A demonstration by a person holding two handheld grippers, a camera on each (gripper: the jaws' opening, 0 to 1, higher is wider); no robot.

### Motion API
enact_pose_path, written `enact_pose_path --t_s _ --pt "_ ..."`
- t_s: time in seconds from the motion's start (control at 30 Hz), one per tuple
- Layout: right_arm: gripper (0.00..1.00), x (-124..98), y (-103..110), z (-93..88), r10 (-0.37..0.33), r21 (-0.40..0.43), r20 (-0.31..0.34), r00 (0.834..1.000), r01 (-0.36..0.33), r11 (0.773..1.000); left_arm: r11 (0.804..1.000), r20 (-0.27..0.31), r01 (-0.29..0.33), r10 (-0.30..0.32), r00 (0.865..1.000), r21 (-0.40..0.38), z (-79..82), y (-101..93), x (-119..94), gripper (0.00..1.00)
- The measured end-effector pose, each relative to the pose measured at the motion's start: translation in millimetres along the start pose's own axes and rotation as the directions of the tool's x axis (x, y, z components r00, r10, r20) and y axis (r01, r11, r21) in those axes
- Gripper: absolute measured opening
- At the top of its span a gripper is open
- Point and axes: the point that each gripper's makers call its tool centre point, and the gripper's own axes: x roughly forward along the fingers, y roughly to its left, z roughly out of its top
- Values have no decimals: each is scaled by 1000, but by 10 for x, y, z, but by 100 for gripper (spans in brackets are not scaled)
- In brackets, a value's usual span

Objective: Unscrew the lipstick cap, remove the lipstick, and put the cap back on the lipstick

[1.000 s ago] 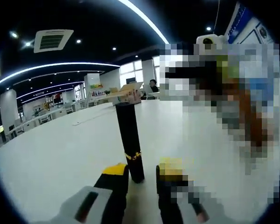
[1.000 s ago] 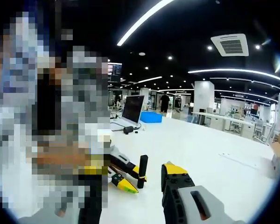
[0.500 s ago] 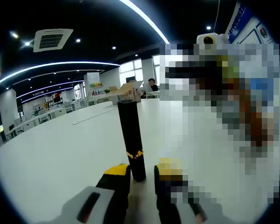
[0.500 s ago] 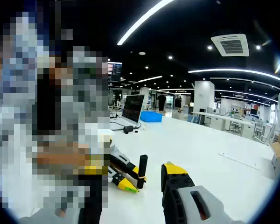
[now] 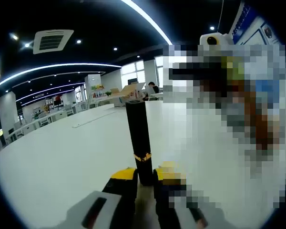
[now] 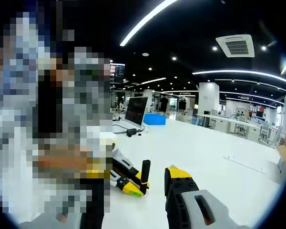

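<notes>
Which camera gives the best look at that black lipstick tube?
The left gripper view: the lipstick tube stands upright, close and large, its gold band clear, between the left gripper jaws. In the right gripper view the lipstick tube is small and distant.

Each hand-held gripper, the left and the right, has black jaws with yellow tips on a pale grey body with dark slots.

Black lipstick with a gold band, white table, yellow-tipped black left gripper.
</notes>
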Motion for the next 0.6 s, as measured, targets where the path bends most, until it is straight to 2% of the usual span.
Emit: enact_pose_path --t_s 0.6 --pt "46 0 10 0 4 1 1 1000 -4 1000 1000 -6 10 -10 1000 16 17 -53 -21 14"
